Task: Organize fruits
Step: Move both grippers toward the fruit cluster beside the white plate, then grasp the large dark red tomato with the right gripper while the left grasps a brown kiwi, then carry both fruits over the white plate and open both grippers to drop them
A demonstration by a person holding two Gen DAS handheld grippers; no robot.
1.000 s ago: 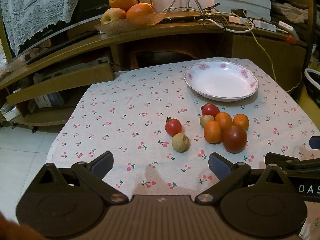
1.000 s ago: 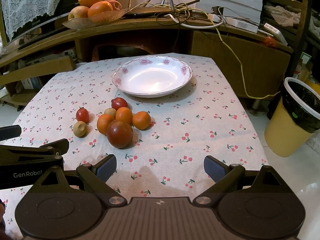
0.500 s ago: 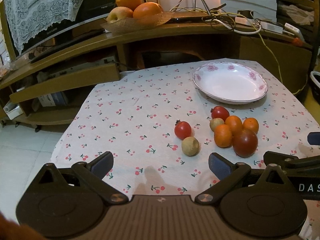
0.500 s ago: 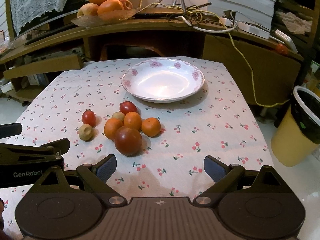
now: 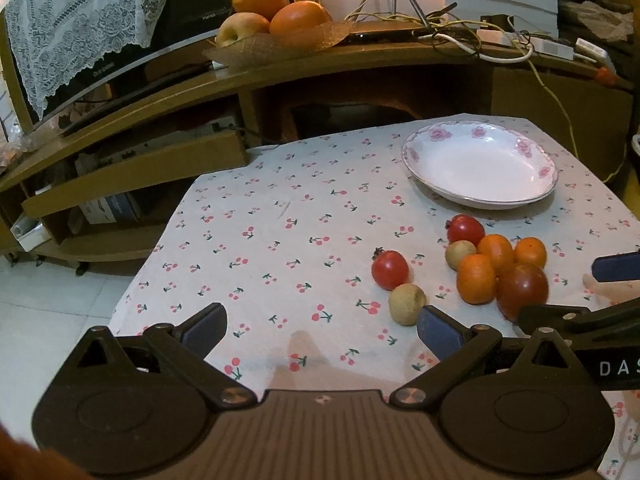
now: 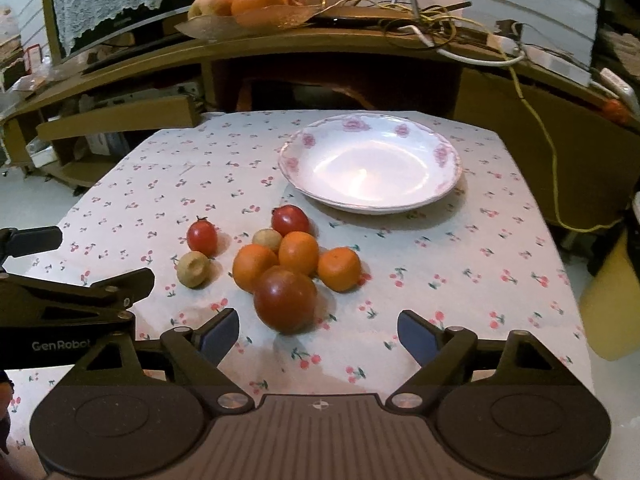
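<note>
Both grippers, left (image 5: 320,326) and right (image 6: 318,330), gaped empty; fruit cluster (image 6: 286,268) sat near plate (image 6: 370,200), unplated; risk: dark tomato (image 6: 285,299) touched oranges, nudge could roll neighbours

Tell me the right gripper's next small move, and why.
Probably ease the right gripper forward around the large dark-red tomato: its jaws are open and empty, that fruit lies nearest between them, and the white floral plate holds nothing.
</note>
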